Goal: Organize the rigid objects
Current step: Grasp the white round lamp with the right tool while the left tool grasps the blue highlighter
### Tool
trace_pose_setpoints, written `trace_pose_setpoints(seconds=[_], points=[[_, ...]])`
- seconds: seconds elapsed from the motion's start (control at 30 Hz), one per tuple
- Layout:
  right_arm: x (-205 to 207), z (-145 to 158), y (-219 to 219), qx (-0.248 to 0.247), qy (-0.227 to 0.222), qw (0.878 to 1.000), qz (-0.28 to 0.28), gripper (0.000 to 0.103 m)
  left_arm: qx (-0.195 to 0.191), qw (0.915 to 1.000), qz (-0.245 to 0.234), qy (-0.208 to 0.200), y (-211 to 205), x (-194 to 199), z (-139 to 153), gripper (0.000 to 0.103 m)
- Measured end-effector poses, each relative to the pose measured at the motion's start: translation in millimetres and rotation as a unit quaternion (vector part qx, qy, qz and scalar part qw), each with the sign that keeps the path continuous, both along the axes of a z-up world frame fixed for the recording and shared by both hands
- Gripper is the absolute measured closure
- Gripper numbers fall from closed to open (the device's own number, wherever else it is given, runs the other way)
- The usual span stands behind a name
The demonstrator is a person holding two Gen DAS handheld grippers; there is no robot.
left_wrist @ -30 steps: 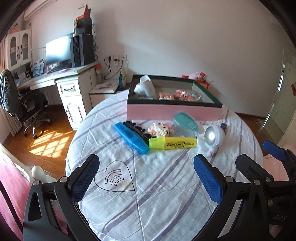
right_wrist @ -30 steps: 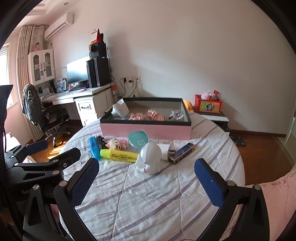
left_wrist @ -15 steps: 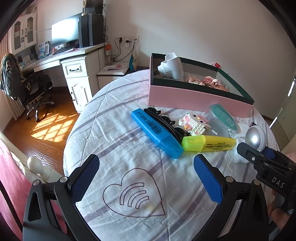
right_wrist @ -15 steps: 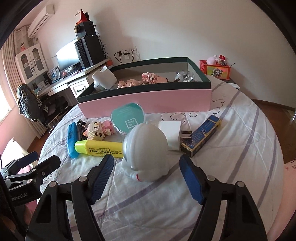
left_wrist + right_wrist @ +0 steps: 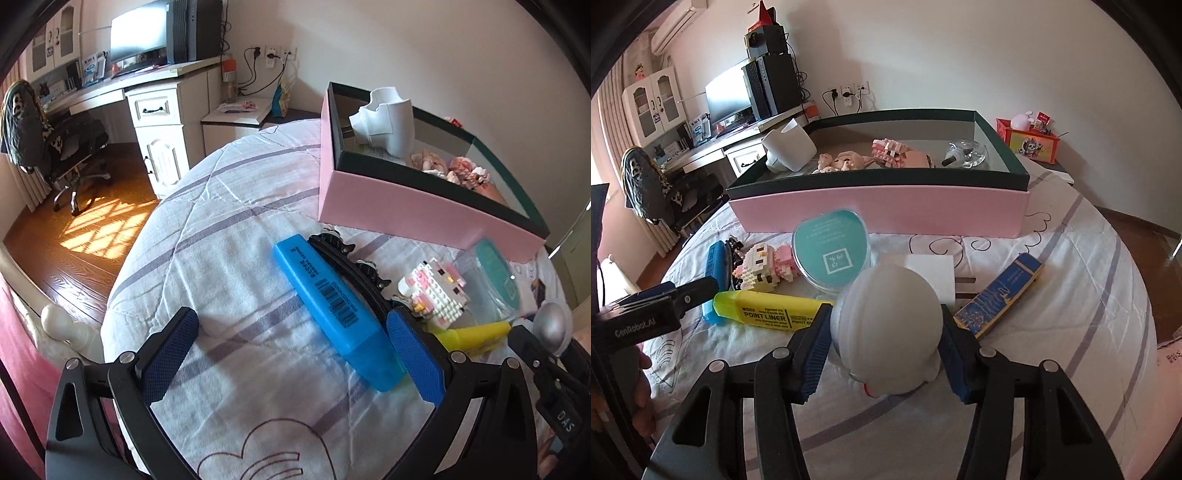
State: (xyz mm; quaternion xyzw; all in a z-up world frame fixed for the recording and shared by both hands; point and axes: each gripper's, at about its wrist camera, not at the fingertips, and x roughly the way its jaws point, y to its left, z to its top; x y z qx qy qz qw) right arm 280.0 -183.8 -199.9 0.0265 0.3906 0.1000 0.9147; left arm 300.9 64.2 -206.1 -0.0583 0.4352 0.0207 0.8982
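White quilted cloth (image 5: 236,236) with lilac stripes and line-drawn hearts, spread over round table. Wooden floor (image 5: 74,229) sunlit at 9 o'clock in left wrist view; white desk (image 5: 147,96) with monitor (image 5: 140,33) at 11 o'clock, office chair (image 5: 55,147) beside it. Pale wall behind.

Pink box (image 5: 882,210) with dark green rim at 12 o'clock in right wrist view, holding white cup, small figures, clear glass piece.

In front of box: teal-lidded round case (image 5: 831,251), block-built toy (image 5: 764,267), white adapter (image 5: 934,273), dark blue patterned carton (image 5: 1001,295) at 2 o'clock.

Right gripper (image 5: 882,350): jaws narrowed onto grey round-headed figure (image 5: 886,321), blue pads touching both sides of head.

Left gripper (image 5: 291,358): jaws wide apart, gripping nothing. Blue highlighter (image 5: 332,306) lying diagonally, capped end just inside right pad; black hair clip (image 5: 351,269) alongside it. Yellow highlighter (image 5: 764,312) just beyond, between blue one and grey figure.
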Motion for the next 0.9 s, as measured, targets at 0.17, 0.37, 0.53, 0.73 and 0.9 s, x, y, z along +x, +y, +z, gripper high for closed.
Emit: trace_pose_setpoints(seconds=[0.17,0.37,0.53,0.73,0.9], points=[[2,-1,0,0.001,0.003,1.000,0.003,0.047,0.043,0.9990,0.003,-0.008,7,-3,0,0.000],[3,0,1,0.002,-0.001,1.000,0.009,0.047,0.051,0.9983,0.026,-0.006,22,-3,-4,0.002],[5,-1,1,0.004,0.000,1.000,0.010,0.047,0.077,0.9965,-0.025,-0.020,1,4,-3,0.042],[1,1,2,0.006,-0.010,1.000,0.010,0.047,0.078,0.9943,-0.062,-0.039,-11,-7,3,0.077],[-10,7,1,0.010,-0.026,1.000,0.009,0.048,0.038,0.9950,-0.060,-0.070,-17,-36,22,0.077]])
